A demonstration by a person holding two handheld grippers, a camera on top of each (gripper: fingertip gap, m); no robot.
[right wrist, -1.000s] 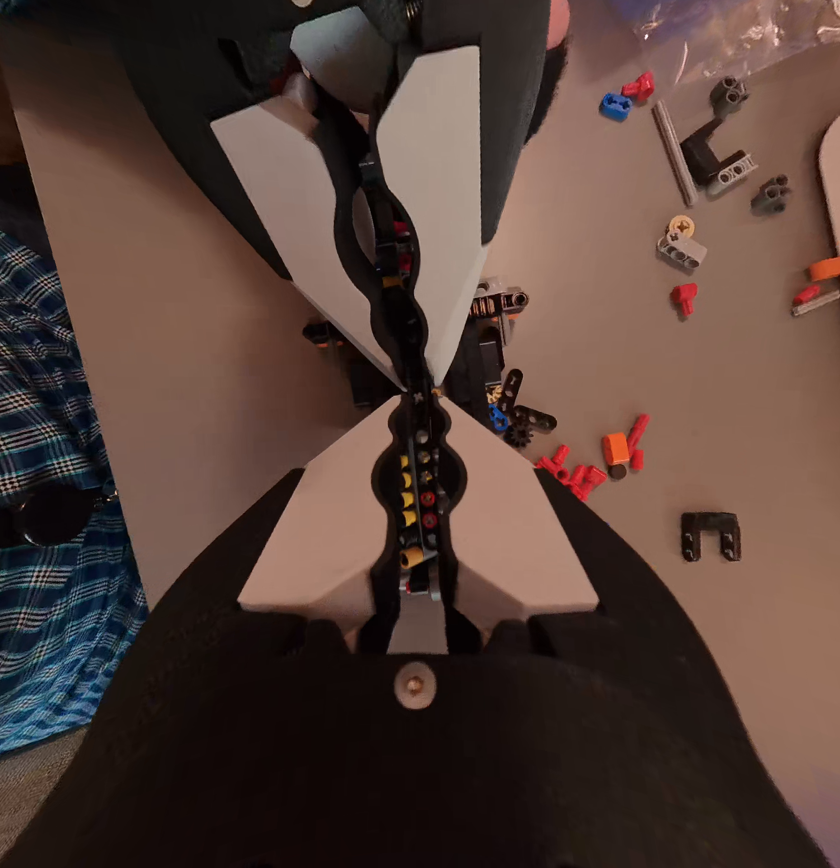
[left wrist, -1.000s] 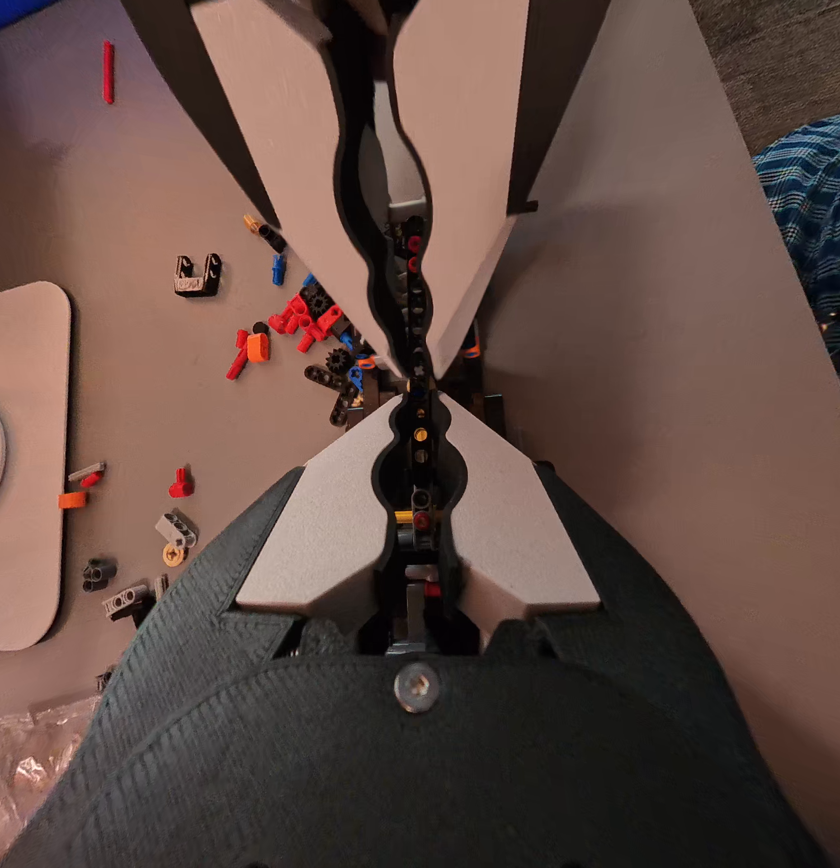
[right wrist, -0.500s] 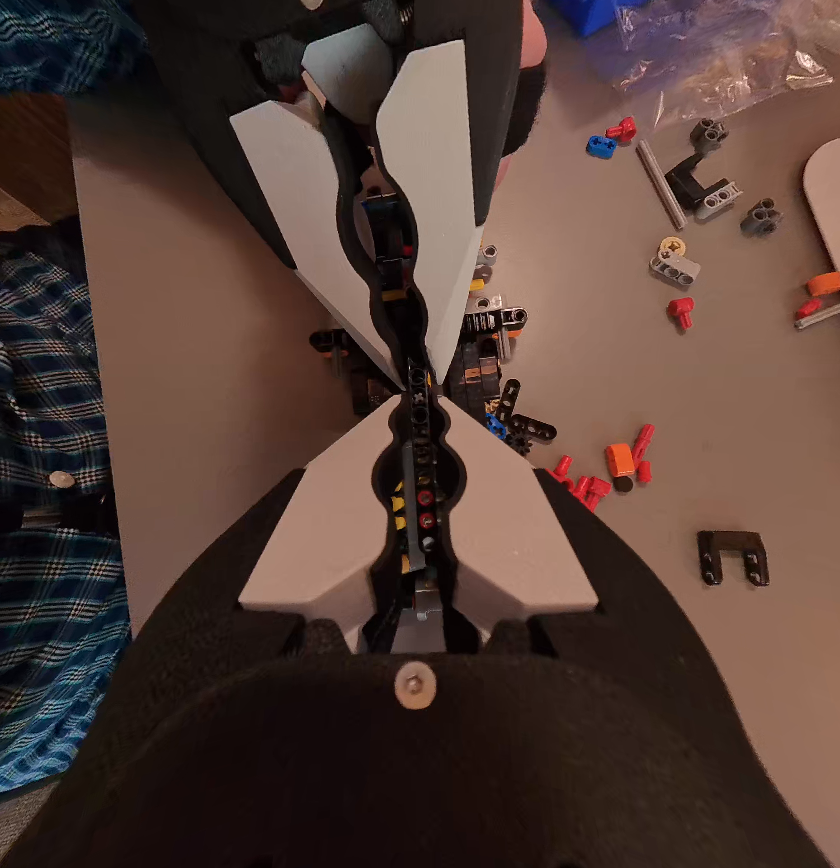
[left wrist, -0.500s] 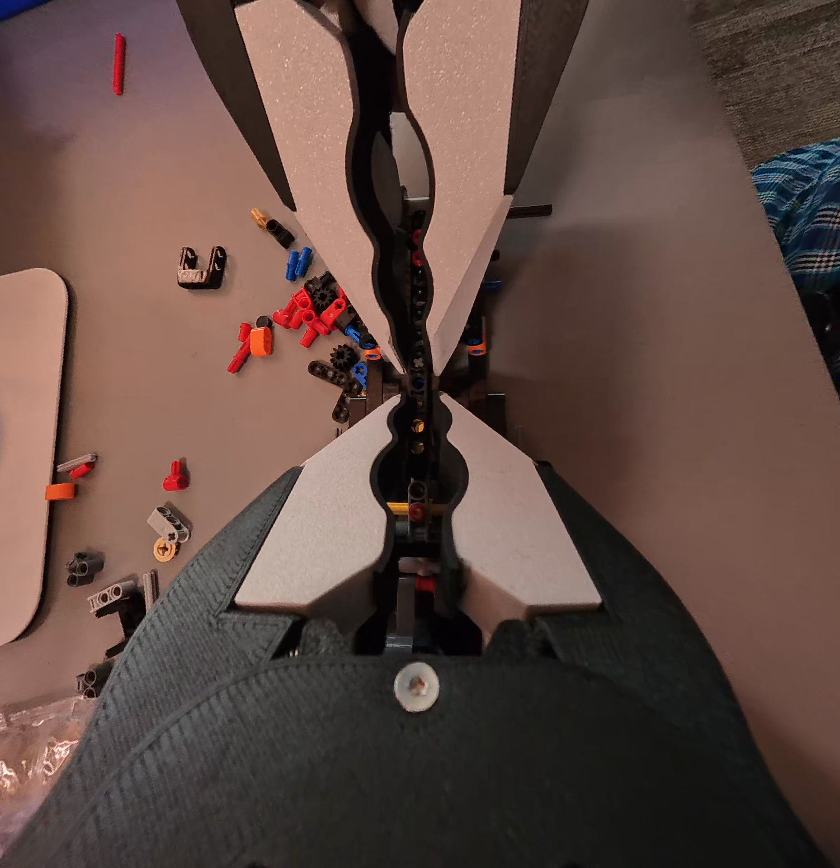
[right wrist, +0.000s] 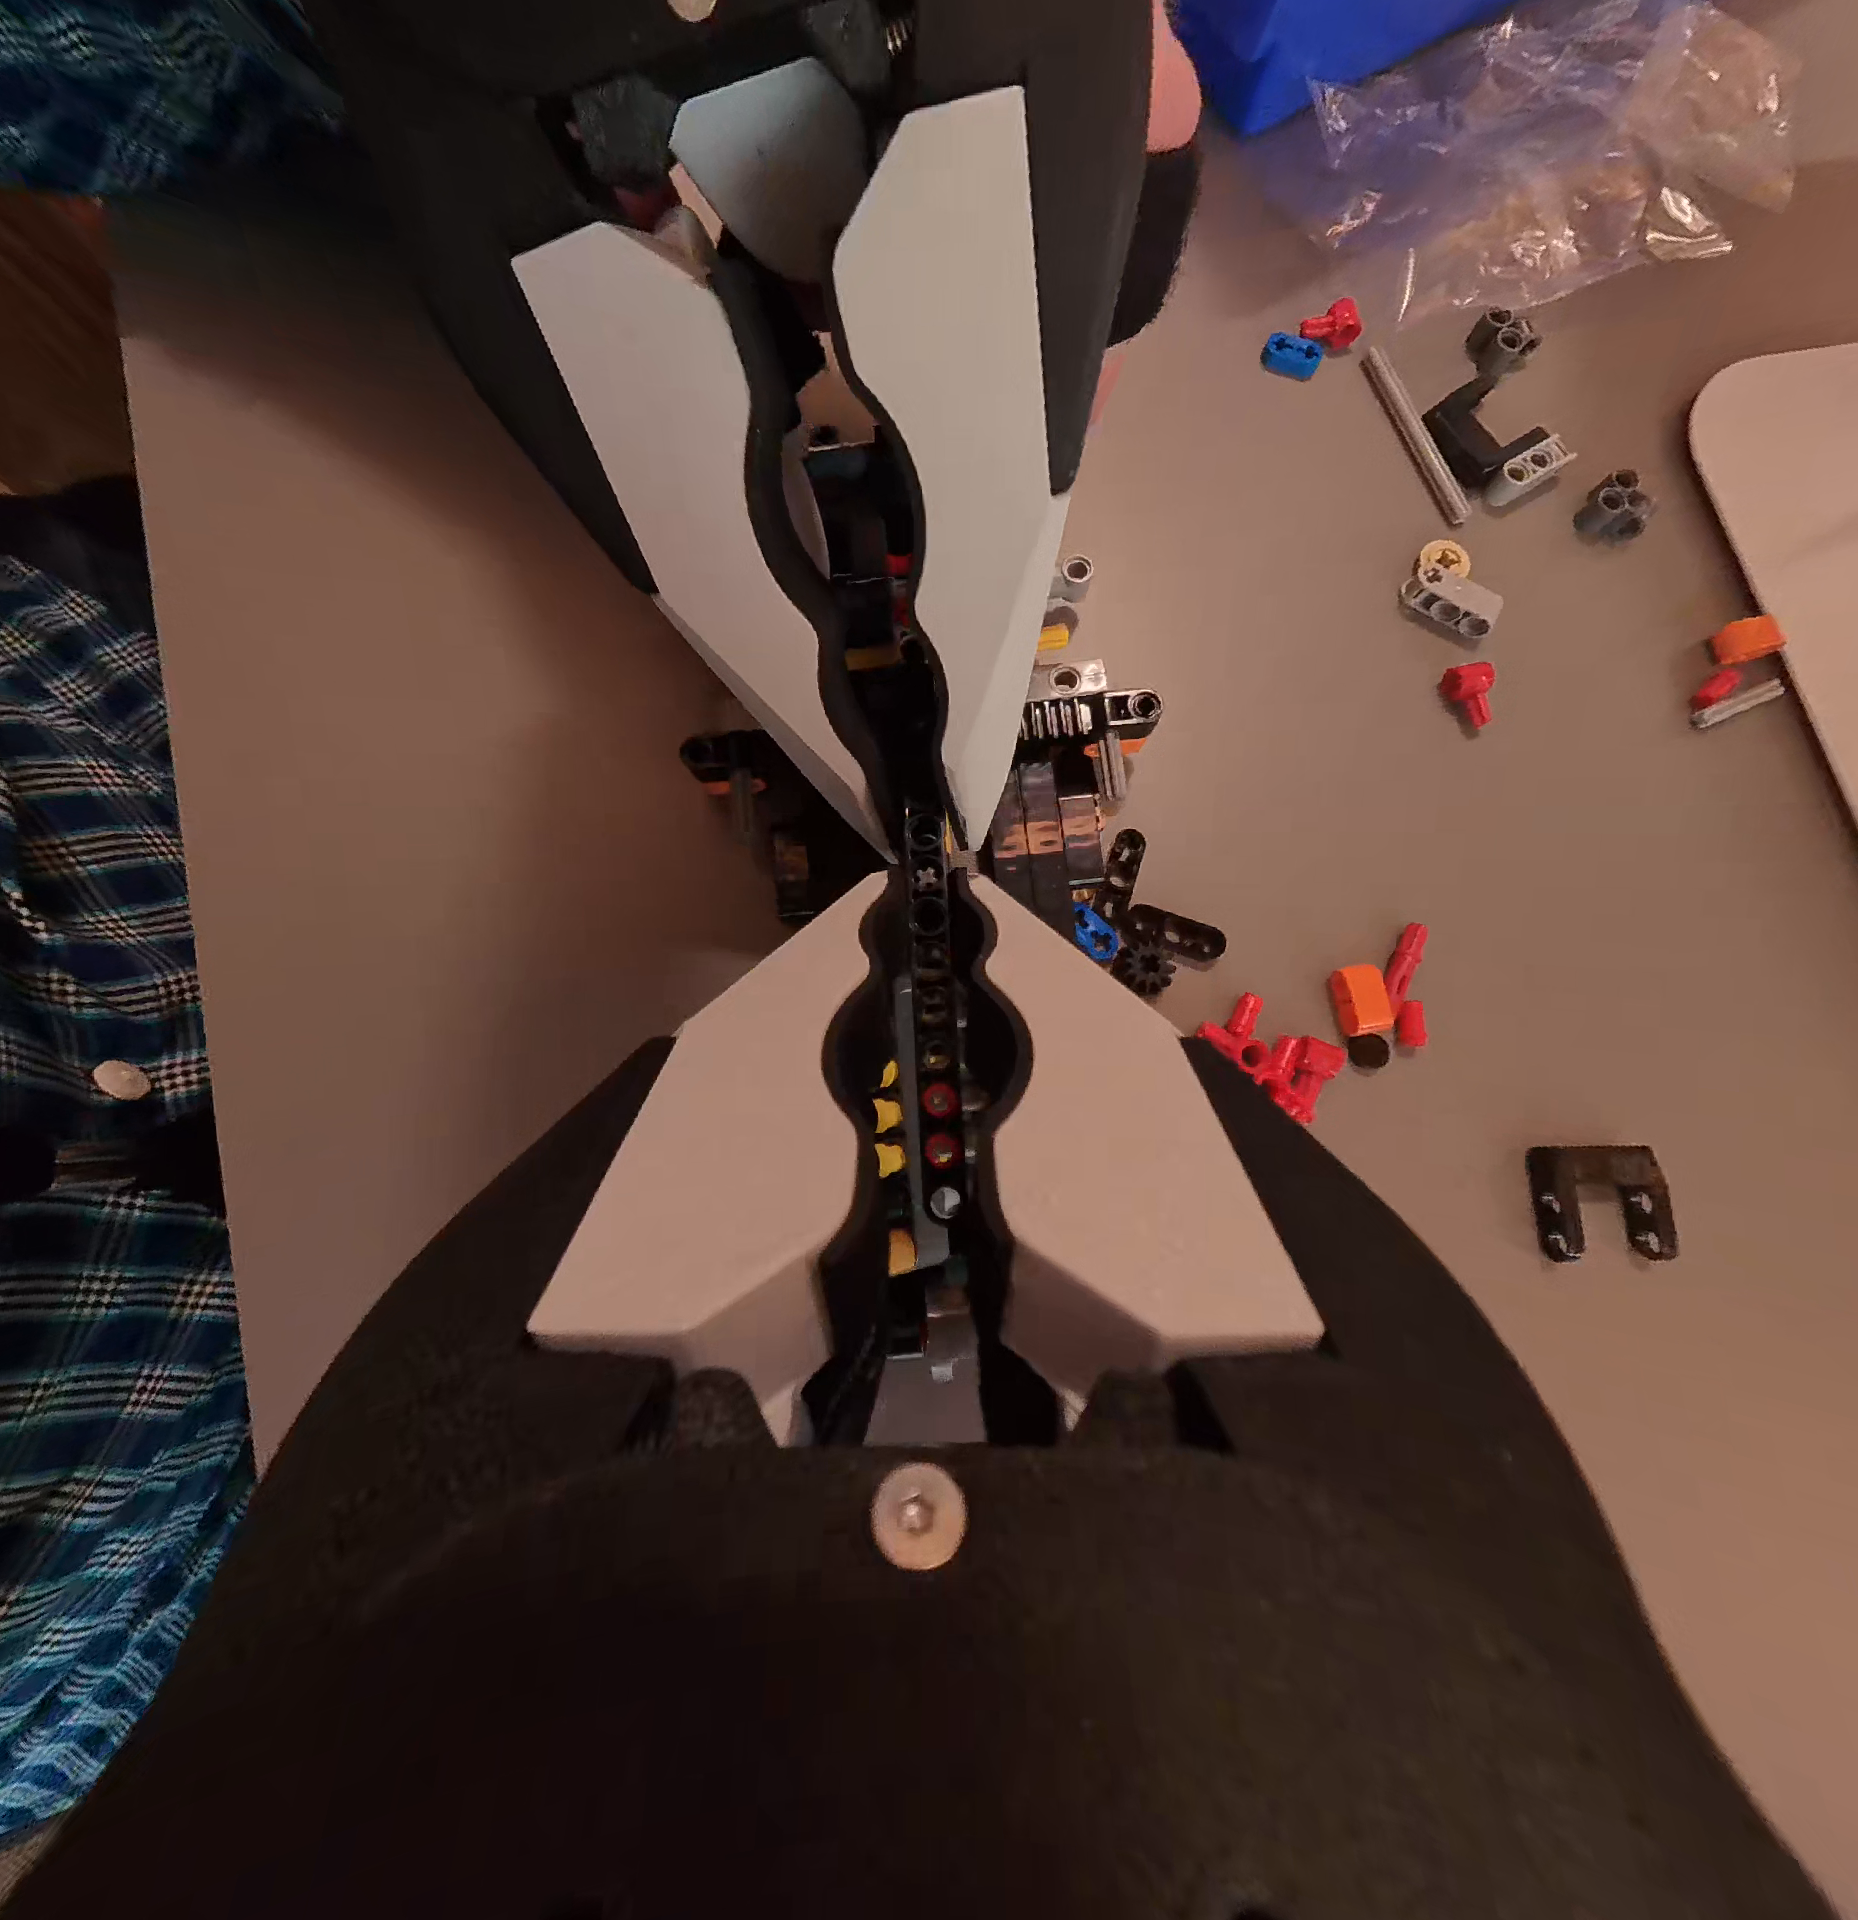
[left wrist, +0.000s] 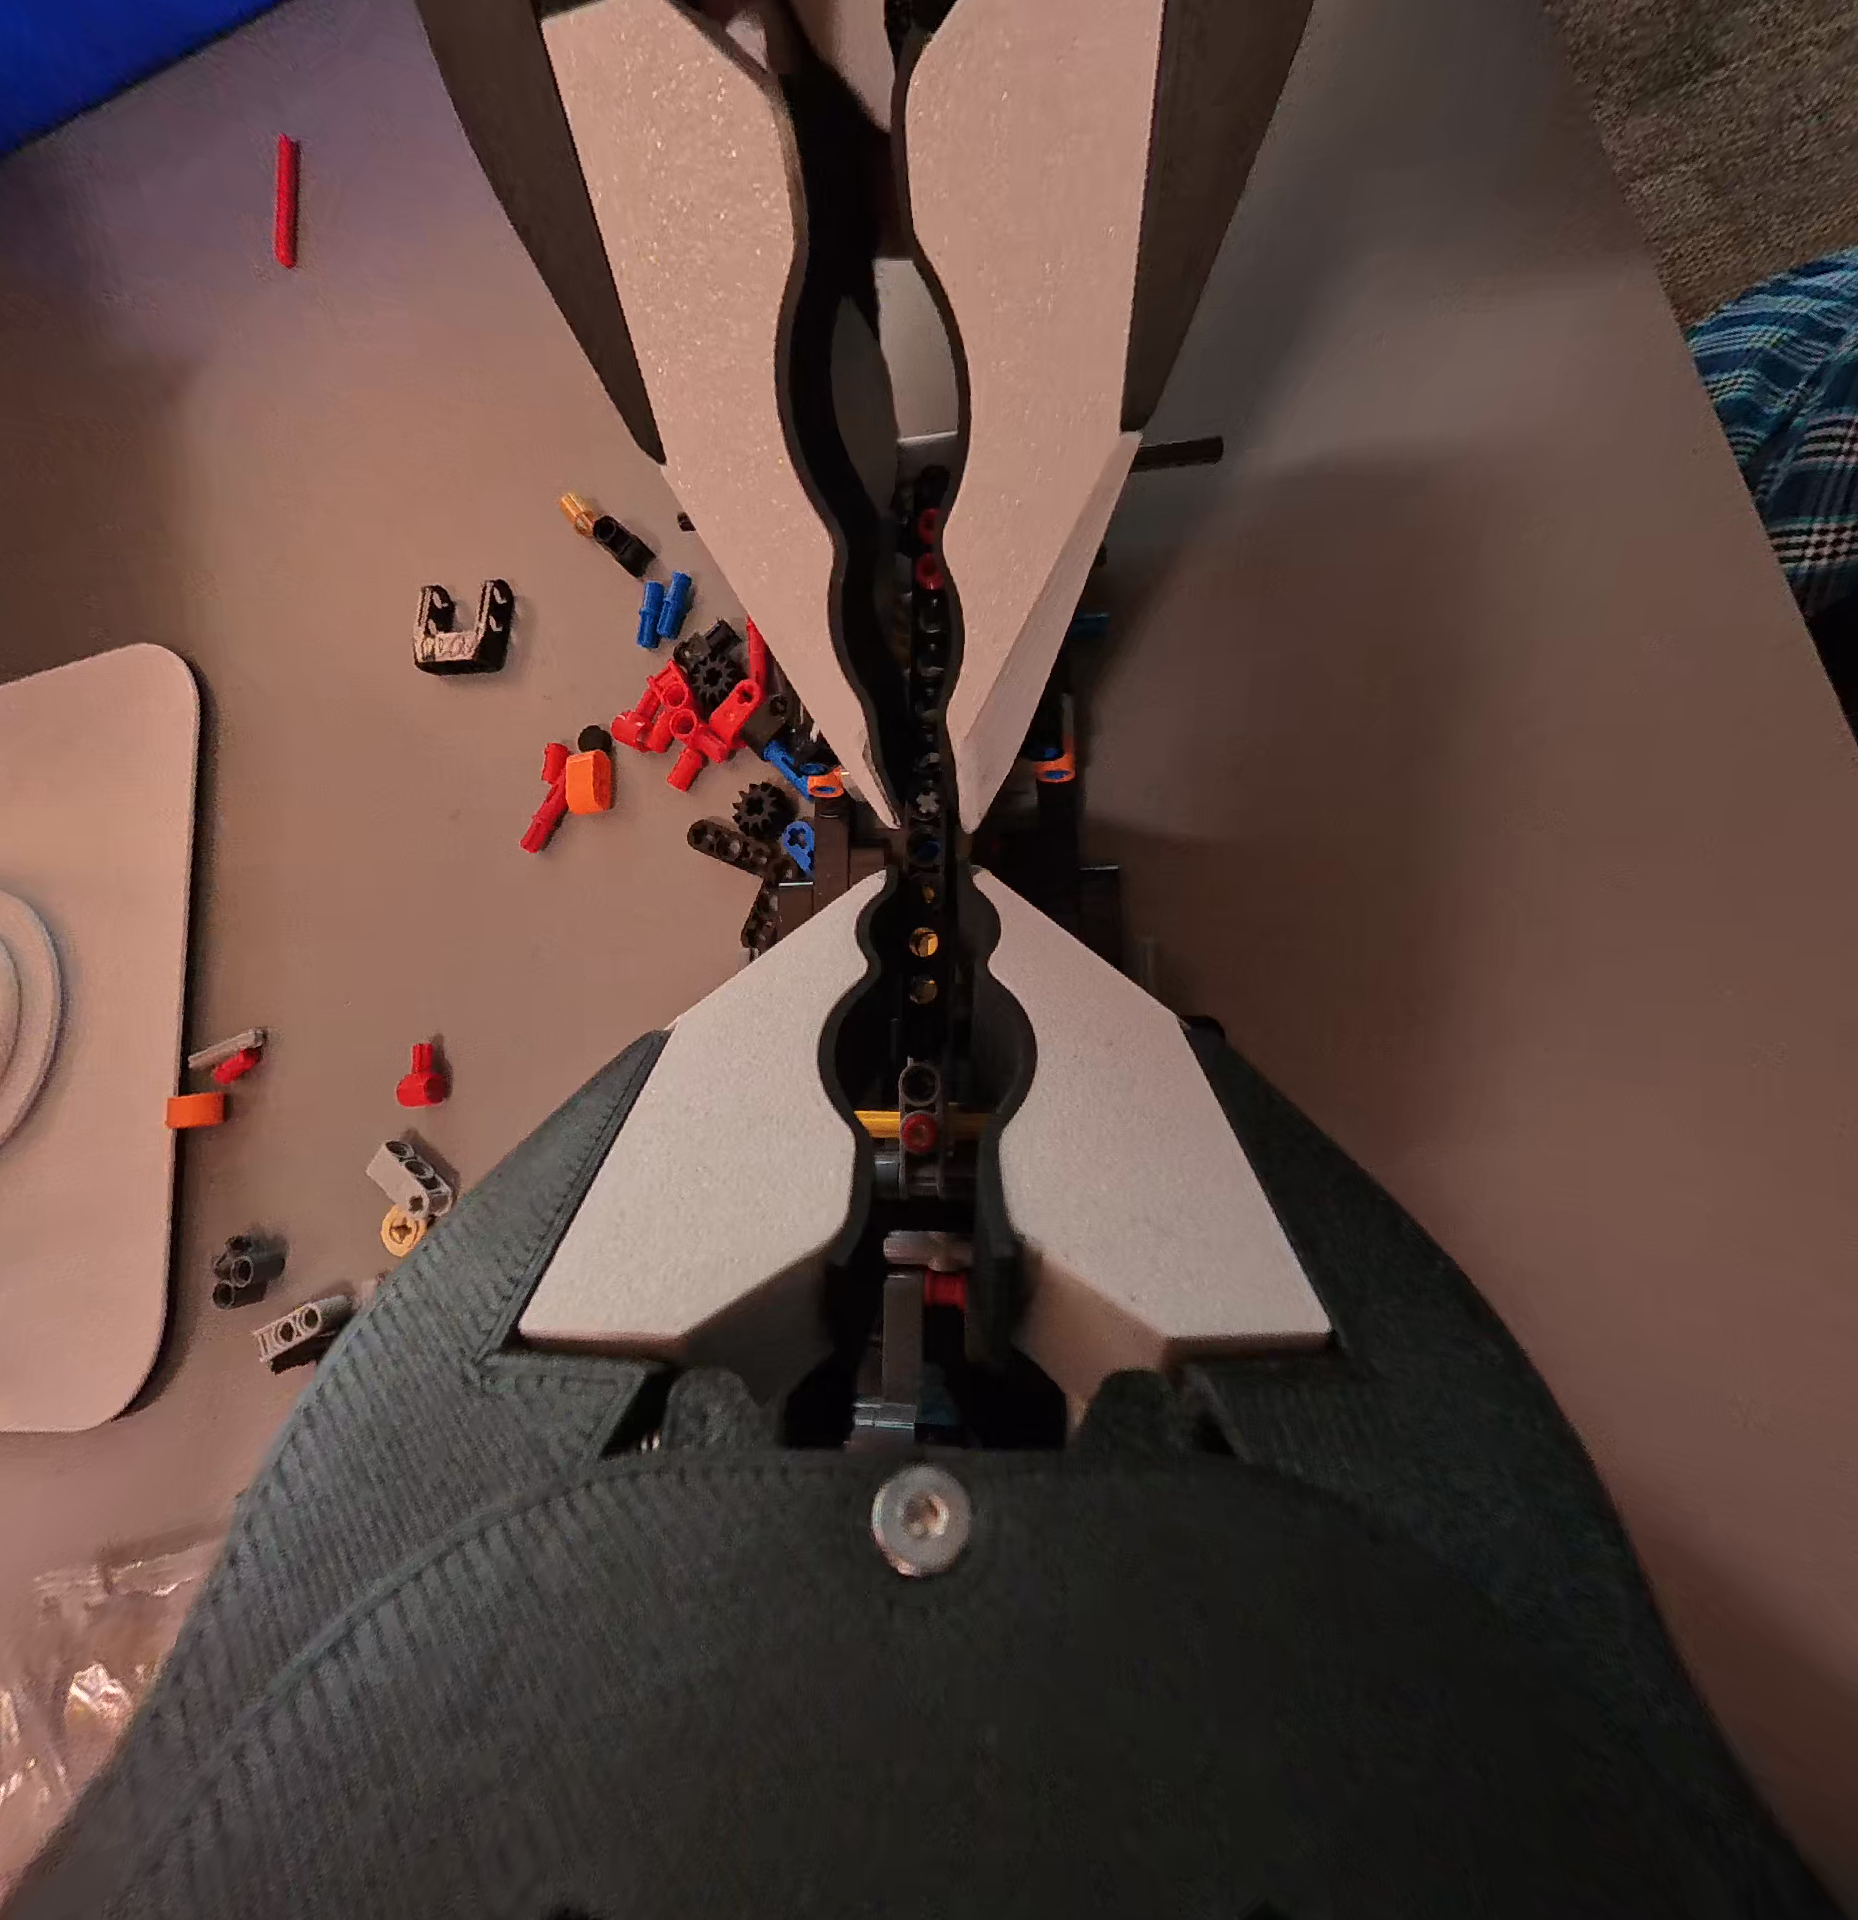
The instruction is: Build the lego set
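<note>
A: Left gripper (left wrist: pixel 927 883), left wrist view: jaws clamped on the near end of the black lego assembly (left wrist: pixel 925 935), a long holed beam with red and yellow pins running up between the fingers.
B: And the other one?
A: Right gripper (left wrist: pixel 920 821) comes in from the far side, tip to tip, pinching the same beam. Assembly is held above the table (left wrist: pixel 1424 935), both tips touching it.
B: Loose parts?
A: Left of the grippers: red pin cluster (left wrist: pixel 686 717), orange piece (left wrist: pixel 589 781), black U-bracket (left wrist: pixel 464 629), lone red axle (left wrist: pixel 286 200) far left. Grey pad (left wrist: pixel 83 1039) at the left edge, clear bag (left wrist: pixel 63 1683) near left.
B: Right wrist view?
A: Right gripper (right wrist: pixel 930 883) closed on the black lego assembly (right wrist: pixel 930 987); beam with red pins and yellow bits sits between its fingers. Left gripper (right wrist: pixel 925 831) opposite, also gripping it.
B: Surroundings?
A: Another black built chunk (right wrist: pixel 1060 831) lies on the table (right wrist: pixel 437 727) under the tips. To the right: red pin cluster (right wrist: pixel 1278 1060), orange piece (right wrist: pixel 1359 997), black U-bracket (right wrist: pixel 1600 1200). Clear bag (right wrist: pixel 1548 156) far right, plaid fabric (right wrist: pixel 73 1039) off the left edge.
</note>
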